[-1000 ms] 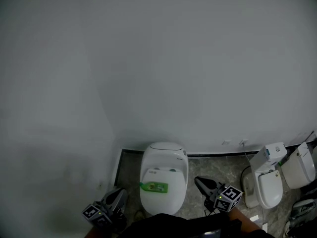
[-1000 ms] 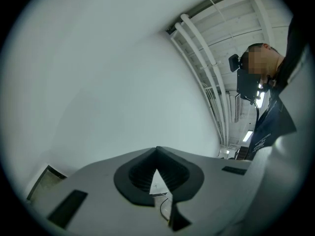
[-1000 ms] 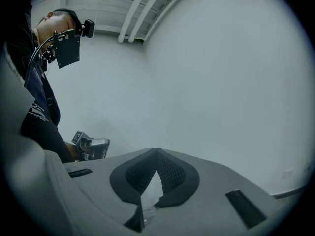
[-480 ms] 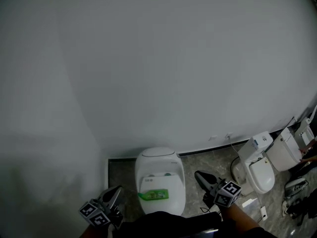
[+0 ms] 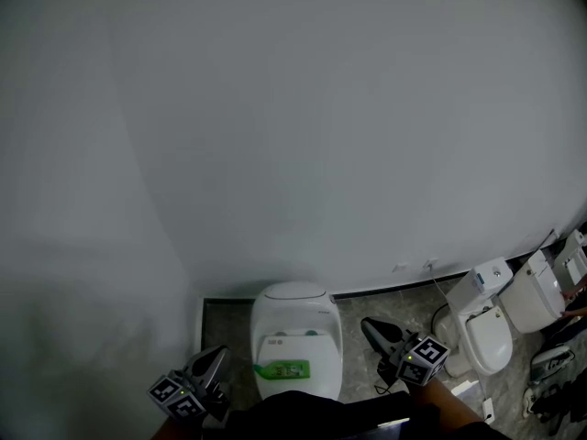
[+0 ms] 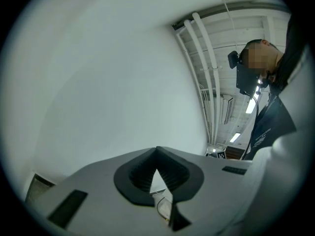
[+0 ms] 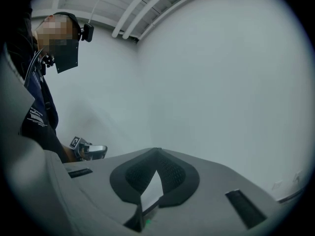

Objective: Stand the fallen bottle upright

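Approach stage: green bottle [image 5: 284, 370] lying flat on toilet lid [image 5: 295, 314].
Flanked by left gripper [image 5: 213, 360] and right gripper [image 5: 374, 331], jaws of both pressed together, empty; next likely calls for spreading one pair around it.

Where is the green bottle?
Head view, bottom middle: the green bottle lies flat on the white toilet lid, between the left gripper and right gripper.

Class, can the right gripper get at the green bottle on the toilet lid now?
Probably yes: the green bottle lies on the toilet lid with nothing between it and the right gripper, whose jaws are shut.
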Action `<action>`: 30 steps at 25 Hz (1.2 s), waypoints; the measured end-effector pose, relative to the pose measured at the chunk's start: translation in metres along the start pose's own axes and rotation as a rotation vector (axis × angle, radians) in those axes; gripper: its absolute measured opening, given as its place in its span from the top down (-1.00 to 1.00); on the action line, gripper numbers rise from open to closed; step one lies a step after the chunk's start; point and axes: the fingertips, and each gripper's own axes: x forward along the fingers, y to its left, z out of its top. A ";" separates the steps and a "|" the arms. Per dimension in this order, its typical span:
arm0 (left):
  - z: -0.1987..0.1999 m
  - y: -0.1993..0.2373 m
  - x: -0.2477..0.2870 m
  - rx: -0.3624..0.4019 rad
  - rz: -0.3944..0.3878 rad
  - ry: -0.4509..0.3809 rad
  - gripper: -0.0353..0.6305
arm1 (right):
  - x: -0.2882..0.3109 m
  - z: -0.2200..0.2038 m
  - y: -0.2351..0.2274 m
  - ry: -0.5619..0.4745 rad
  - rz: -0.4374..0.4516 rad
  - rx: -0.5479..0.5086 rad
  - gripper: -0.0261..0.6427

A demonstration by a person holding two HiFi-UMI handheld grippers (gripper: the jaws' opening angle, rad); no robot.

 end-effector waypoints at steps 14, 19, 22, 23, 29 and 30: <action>-0.038 0.042 0.035 -0.057 0.088 0.045 0.87 | 0.028 -0.036 -0.059 0.051 0.035 0.016 0.90; -0.109 0.100 0.054 -0.110 0.133 0.154 0.87 | 0.044 -0.121 -0.105 0.137 -0.006 0.078 0.90; -0.166 0.147 0.063 -0.147 0.147 0.205 0.87 | 0.054 -0.196 -0.136 0.209 -0.034 0.076 0.90; -0.187 0.160 0.066 -0.166 0.154 0.226 0.87 | 0.056 -0.217 -0.146 0.225 -0.041 0.080 0.90; -0.326 0.251 0.070 -0.228 0.221 0.344 0.87 | 0.068 -0.343 -0.193 0.280 -0.070 0.143 0.90; -0.350 0.268 0.068 -0.231 0.243 0.362 0.87 | 0.066 -0.366 -0.199 0.305 -0.076 0.147 0.90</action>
